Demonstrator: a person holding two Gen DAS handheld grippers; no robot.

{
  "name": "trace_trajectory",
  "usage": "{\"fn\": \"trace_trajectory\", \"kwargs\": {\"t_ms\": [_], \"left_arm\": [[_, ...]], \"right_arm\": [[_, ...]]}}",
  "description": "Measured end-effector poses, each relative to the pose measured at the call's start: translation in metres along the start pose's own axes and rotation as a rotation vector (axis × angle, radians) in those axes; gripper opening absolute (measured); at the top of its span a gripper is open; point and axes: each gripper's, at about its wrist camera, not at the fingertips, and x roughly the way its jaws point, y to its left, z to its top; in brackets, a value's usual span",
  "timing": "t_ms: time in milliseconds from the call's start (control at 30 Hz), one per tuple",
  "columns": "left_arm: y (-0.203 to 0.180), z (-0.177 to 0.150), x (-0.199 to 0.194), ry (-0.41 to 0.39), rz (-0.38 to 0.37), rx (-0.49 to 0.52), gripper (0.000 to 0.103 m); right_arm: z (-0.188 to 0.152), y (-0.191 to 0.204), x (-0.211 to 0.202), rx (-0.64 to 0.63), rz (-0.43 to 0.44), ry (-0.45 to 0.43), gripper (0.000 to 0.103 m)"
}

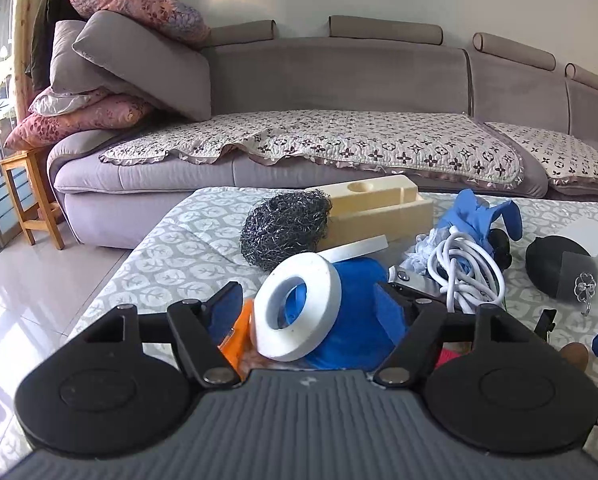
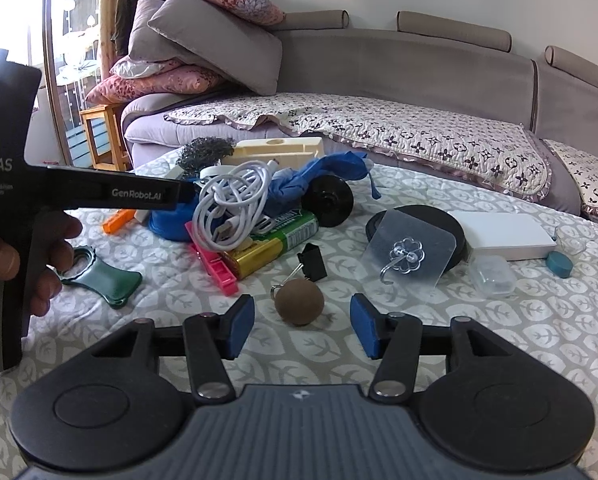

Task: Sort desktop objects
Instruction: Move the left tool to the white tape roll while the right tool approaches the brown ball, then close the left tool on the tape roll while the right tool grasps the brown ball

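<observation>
In the left wrist view my left gripper (image 1: 305, 306) stands wide open around a white ring-shaped roll (image 1: 297, 306) that leans on a blue round object (image 1: 351, 340); its pads do not touch the roll. An orange clip (image 1: 235, 338) lies by the left pad. In the right wrist view my right gripper (image 2: 302, 324) is open and empty just above the table, with a brown ball (image 2: 299, 301) between and slightly beyond its fingertips. The left gripper's body (image 2: 79, 194) shows at the left, held by a hand.
On the leaf-patterned tablecloth (image 2: 539, 340): white cable coil (image 2: 231, 204), steel wool (image 1: 285, 228), cream block (image 1: 375, 212), blue glove (image 2: 323, 176), green battery pack (image 2: 275, 242), pink clip (image 2: 213, 266), black binder clip (image 2: 311, 262), green opener (image 2: 107, 276), clear hook (image 2: 409, 254), white box (image 2: 503, 234). Sofa behind.
</observation>
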Motion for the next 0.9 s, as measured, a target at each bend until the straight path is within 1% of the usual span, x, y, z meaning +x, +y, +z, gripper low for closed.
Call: {"fn": "trace_trajectory", "kwargs": {"t_ms": [267, 533, 600, 700, 800, 833, 867, 900], "left_arm": [[-0.001, 0.0, 0.001, 0.0, 0.003, -0.002, 0.071], [-0.002, 0.0, 0.003, -0.01, 0.002, -0.013, 0.073], [-0.003, -0.001, 0.003, -0.013, -0.001, -0.011, 0.07], [-0.005, -0.001, 0.002, -0.018, -0.012, -0.005, 0.061], [-0.008, -0.002, 0.001, -0.026, -0.023, 0.005, 0.046], [-0.009, -0.002, 0.0, -0.03, -0.021, 0.012, 0.032], [-0.012, -0.002, -0.001, -0.033, -0.006, 0.022, 0.02], [-0.013, -0.002, -0.001, -0.035, 0.008, 0.033, 0.02]], "right_arm": [[-0.001, 0.003, 0.001, -0.004, -0.002, 0.001, 0.052], [-0.001, 0.002, 0.002, -0.002, -0.002, -0.001, 0.052], [0.0, 0.002, 0.001, -0.001, -0.003, -0.002, 0.052], [0.0, 0.002, 0.001, -0.001, -0.004, -0.003, 0.052], [0.0, 0.002, 0.0, -0.003, -0.004, -0.007, 0.052], [0.0, 0.002, 0.0, -0.002, -0.004, -0.007, 0.052], [0.0, 0.002, 0.0, -0.002, -0.003, -0.009, 0.052], [0.0, 0.002, 0.0, -0.002, -0.003, -0.009, 0.052]]}}
